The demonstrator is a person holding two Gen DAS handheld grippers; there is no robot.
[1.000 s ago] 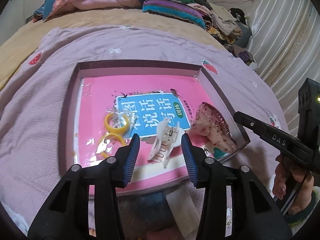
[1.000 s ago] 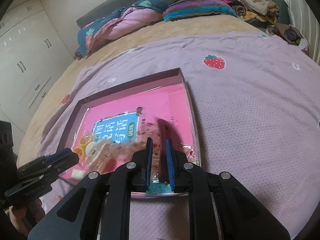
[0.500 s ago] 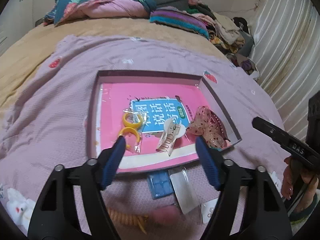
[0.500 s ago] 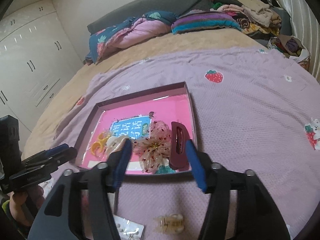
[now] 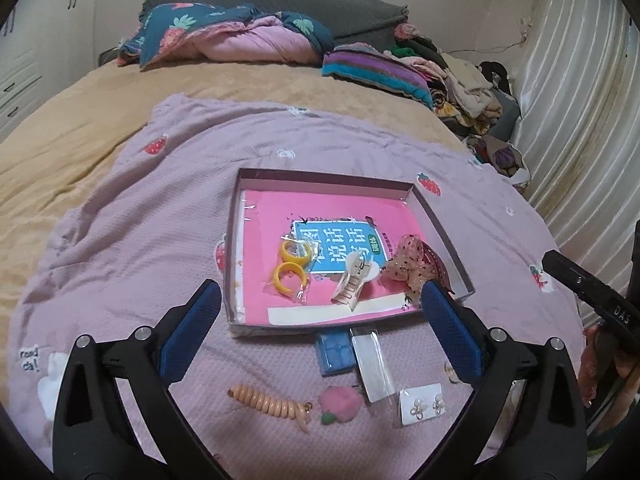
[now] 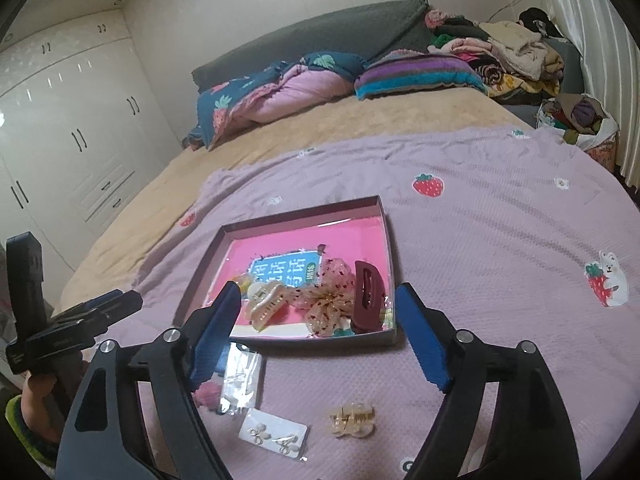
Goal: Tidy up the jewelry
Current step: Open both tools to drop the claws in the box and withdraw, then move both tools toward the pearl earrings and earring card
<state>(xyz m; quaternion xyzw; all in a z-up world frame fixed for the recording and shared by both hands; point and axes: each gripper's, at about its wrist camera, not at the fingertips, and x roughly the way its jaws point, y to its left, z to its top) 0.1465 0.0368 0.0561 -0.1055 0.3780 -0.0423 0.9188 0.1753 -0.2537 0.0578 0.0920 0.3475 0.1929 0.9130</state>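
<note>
A shallow box (image 5: 236, 240) (image 6: 390, 240) with a pink book in it lies on the purple blanket. In it are two yellow rings (image 5: 290, 270), a cream claw clip (image 5: 352, 282) (image 6: 266, 300), a dotted bow (image 5: 408, 266) (image 6: 328, 296) and a maroon clip (image 6: 366, 294). In front of it lie a coiled hair tie (image 5: 270, 402), a pink plush (image 5: 340, 404), a blue case (image 5: 334, 354), a clear packet (image 5: 372, 362) (image 6: 242, 376), an earring card (image 5: 422, 406) (image 6: 274, 436) and a small amber clip (image 6: 352, 420). My left gripper (image 5: 320, 328) and right gripper (image 6: 318, 338) are open and empty, held above these items.
Folded quilts (image 5: 232, 36) and a striped pillow (image 6: 416, 74) lie at the head of the bed. A pile of clothes (image 6: 512, 56) sits at the far right by the curtain (image 5: 580, 120). White wardrobes (image 6: 72, 132) stand to the left.
The right gripper let go of the maroon clip in the box and opened wide. Both grippers pulled back and up from the box, and the left opened wider.
</note>
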